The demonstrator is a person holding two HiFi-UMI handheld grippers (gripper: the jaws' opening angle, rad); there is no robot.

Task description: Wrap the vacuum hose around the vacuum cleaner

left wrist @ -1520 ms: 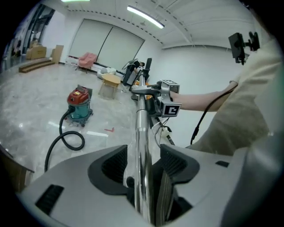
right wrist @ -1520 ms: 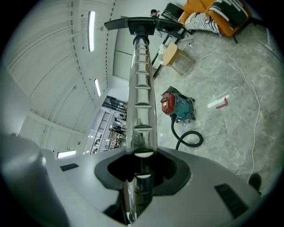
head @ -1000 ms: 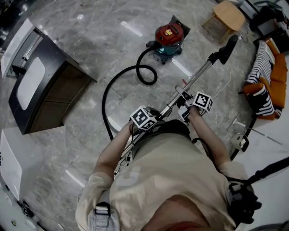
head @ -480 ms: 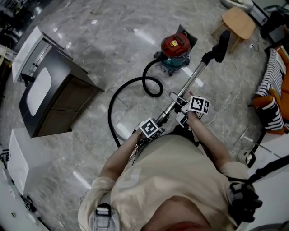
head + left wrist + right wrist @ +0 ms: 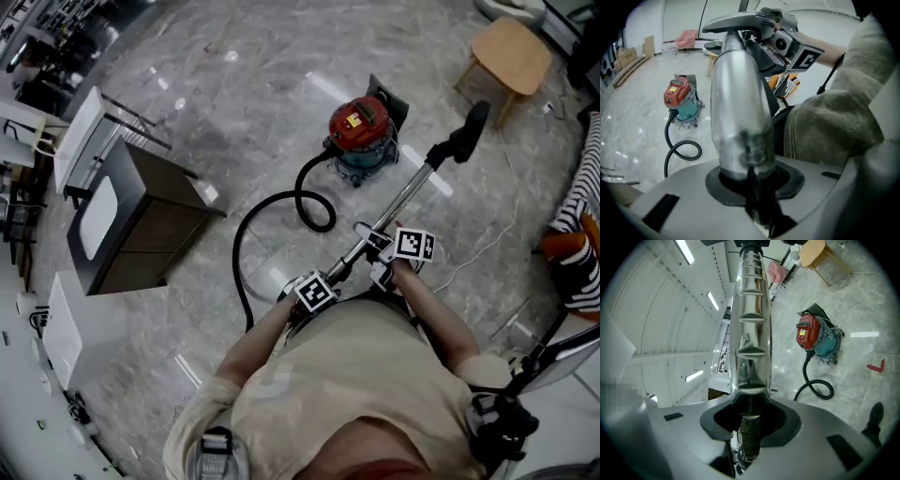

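On the floor (image 5: pixel 187 112) ahead of the person, between a dark cabinet (image 5: pixel 131 220) at the left and a wooden stool (image 5: pixel 511 56) at the far right, stands the red and teal vacuum (image 5: pixel 359 127). Its black hose (image 5: pixel 246 225) curls once beside it, then sweeps in a wide arc back to the person. The metal wand (image 5: pixel 405 192) slants up off the floor, with its black nozzle (image 5: pixel 466 139) just right of the vacuum. The left gripper (image 5: pixel 749 176) has just been closing its jaws and now clamps the wand's lower end. The right gripper (image 5: pixel 749 416) is clenched on the wand further up.
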